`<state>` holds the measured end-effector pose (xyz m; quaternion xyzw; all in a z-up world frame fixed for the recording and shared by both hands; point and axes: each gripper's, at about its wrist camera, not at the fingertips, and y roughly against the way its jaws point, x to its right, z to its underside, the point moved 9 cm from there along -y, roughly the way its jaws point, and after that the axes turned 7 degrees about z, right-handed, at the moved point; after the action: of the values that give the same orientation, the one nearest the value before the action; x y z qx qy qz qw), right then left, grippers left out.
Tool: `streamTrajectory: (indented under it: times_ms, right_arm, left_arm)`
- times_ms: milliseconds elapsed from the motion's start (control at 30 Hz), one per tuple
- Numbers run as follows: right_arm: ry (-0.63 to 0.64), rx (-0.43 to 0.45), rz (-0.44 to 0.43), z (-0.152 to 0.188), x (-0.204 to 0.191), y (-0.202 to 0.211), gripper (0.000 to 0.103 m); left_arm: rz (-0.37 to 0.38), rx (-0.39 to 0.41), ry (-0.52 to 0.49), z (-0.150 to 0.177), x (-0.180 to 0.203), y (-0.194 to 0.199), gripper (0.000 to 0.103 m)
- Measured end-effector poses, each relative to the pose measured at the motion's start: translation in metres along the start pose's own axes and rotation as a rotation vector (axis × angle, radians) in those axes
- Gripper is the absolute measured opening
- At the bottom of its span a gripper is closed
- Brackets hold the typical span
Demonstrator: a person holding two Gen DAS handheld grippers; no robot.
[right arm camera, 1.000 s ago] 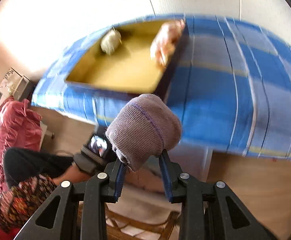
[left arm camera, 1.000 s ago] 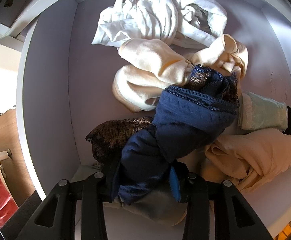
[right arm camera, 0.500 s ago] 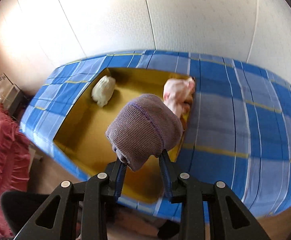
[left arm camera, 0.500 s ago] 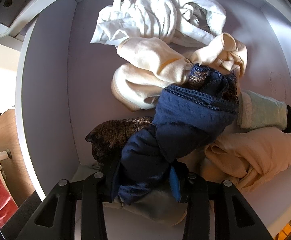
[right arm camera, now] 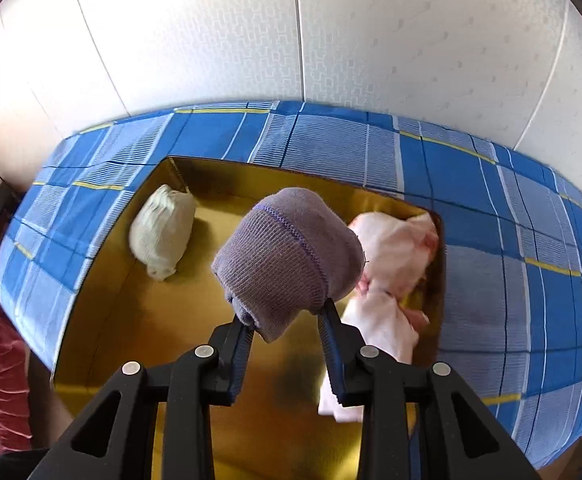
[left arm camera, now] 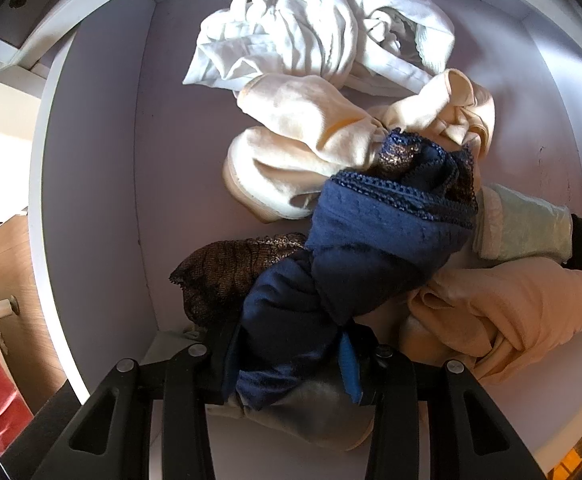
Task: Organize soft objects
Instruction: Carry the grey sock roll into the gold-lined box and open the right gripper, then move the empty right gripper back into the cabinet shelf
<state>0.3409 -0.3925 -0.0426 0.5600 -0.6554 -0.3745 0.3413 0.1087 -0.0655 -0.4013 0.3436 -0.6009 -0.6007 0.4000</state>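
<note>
Clamping a rolled mauve rib-knit sock (right arm camera: 289,258) in the right gripper (right arm camera: 287,334), bundle bulging above the fingertips, over a glossy gold box (right arm camera: 103,296) sitting on blue plaid cloth (right arm camera: 511,248). Lying ahead-left in the box: a pale crinkled roll (right arm camera: 162,238); ahead-right, soft pink fabric (right arm camera: 391,264), partly hidden behind sock and finger. Pinching a dark navy satin-and-lace garment (left arm camera: 355,264) in the left gripper (left arm camera: 287,364), over a white drawer (left arm camera: 103,184) of cream, white and peach crumpled clothes; fingertips buried in fabric. Showing no legible writing.
</note>
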Motion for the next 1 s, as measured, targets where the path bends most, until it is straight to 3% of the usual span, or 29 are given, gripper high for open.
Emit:
streamTrajectory:
  times_ms: [233, 567, 1000]
  right_arm:
    - [0.02, -0.018, 0.055, -0.008, 0.006, -0.029, 0.032]
    - [0.15, -0.05, 0.159, -0.016, -0.003, -0.053, 0.039]
    - [0.078, 0.076, 0.145, -0.015, 0.02, -0.004, 0.043]
  left_arm:
    - [0.005, 0.002, 0.009, 0.0, -0.001, -0.001, 0.041]
    - [0.005, 0.0, 0.011, 0.0, -0.002, -0.001, 0.042]
    - [0.006, -0.006, 0.004, -0.004, 0.001, -0.001, 0.043]
